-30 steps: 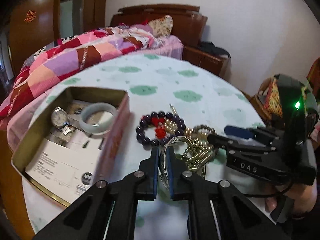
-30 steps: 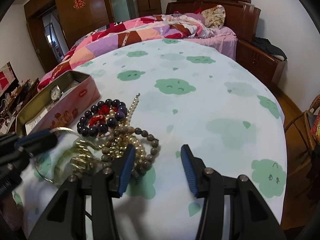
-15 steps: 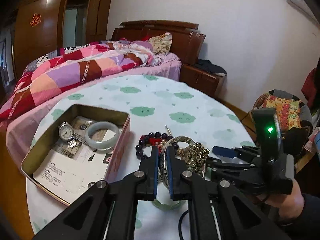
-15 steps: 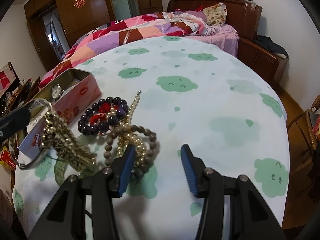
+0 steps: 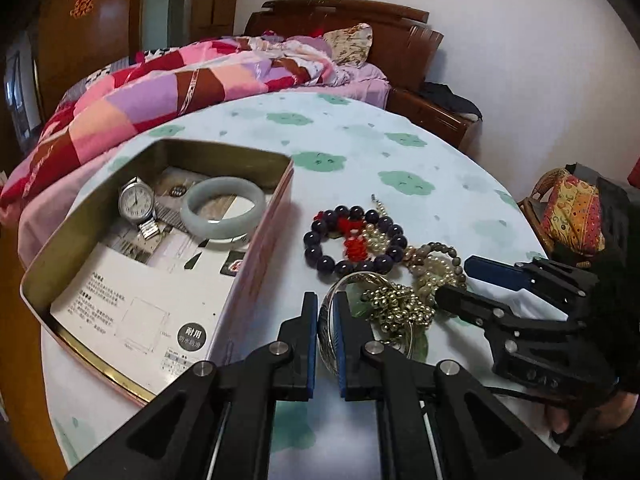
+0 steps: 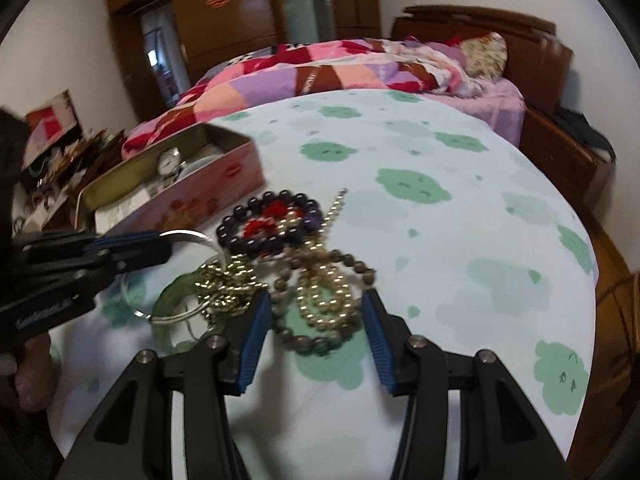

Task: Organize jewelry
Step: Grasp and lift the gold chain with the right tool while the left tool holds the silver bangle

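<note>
The left tongs [image 5: 327, 320] are clamped on a thin silver wire bangle [image 5: 360, 280] hung with a gold bead cluster [image 5: 396, 304], beside the pink rectangular tin [image 5: 256, 280] on the tabletop [image 5: 400, 152]. The right tongs [image 6: 316, 320] stand open around a pearl and brown bead bracelet pile [image 6: 324, 296], not pressing it.

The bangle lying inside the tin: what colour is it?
Pale milky green, jade-like bangle; the left wrist view shows it best.
</note>
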{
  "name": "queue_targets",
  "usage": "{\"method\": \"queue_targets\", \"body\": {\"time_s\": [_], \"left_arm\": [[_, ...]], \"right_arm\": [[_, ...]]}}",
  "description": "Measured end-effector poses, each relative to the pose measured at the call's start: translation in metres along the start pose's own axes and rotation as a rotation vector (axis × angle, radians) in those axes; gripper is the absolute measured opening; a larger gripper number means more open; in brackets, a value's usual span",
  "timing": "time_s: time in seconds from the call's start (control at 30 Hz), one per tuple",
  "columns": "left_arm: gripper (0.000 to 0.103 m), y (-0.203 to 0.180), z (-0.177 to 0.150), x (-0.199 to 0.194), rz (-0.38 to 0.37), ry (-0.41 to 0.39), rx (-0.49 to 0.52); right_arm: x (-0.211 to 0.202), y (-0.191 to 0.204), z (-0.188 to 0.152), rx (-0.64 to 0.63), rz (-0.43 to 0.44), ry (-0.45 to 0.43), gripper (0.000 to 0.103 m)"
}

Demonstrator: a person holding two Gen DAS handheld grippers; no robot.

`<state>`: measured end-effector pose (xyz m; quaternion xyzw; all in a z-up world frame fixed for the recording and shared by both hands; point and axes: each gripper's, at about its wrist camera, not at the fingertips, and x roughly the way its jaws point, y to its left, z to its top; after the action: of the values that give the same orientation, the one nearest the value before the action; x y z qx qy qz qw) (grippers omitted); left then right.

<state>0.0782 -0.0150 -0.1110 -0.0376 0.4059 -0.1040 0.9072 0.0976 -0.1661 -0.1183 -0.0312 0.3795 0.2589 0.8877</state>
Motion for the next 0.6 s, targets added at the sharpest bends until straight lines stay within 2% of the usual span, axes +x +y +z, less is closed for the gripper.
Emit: {"method": "queue_targets", "body": {"time_s": [0.1,0.2,0.27,0.5,0.53,0.6], "left_arm": [[0.007,-0.001,0.000,-0.006,0.010,-0.023,0.007],[0.007,-0.002,0.000,-0.010,0.019,-0.039,0.010],[0.007,-0.002,0.000,-0.016,-0.006,-0.066,0.008],[0.007,-0.012,0.005,-0.026,-0.014,-0.104,0.051],[0.007,-0.013,0.005,-0.027,-0.014,-0.107,0.057],[0.007,-0.014,0.005,-0.028,-0.013,-0.110,0.063]], "right_arm": [[0.000,0.009,-0.001,-0.048,0.010,0.003,0.050],[0.001,0.017,-0.002,-0.092,-0.008,0.015,0.045],[0.001,0.021,-0.002,-0.104,0.007,0.012,0.042],[0.003,0.031,0.004,-0.129,0.026,-0.007,0.041],[0.004,0.033,0.006,-0.136,0.031,-0.009,0.039],[0.006,0.035,0.008,-0.149,0.030,-0.020,0.029]]}}
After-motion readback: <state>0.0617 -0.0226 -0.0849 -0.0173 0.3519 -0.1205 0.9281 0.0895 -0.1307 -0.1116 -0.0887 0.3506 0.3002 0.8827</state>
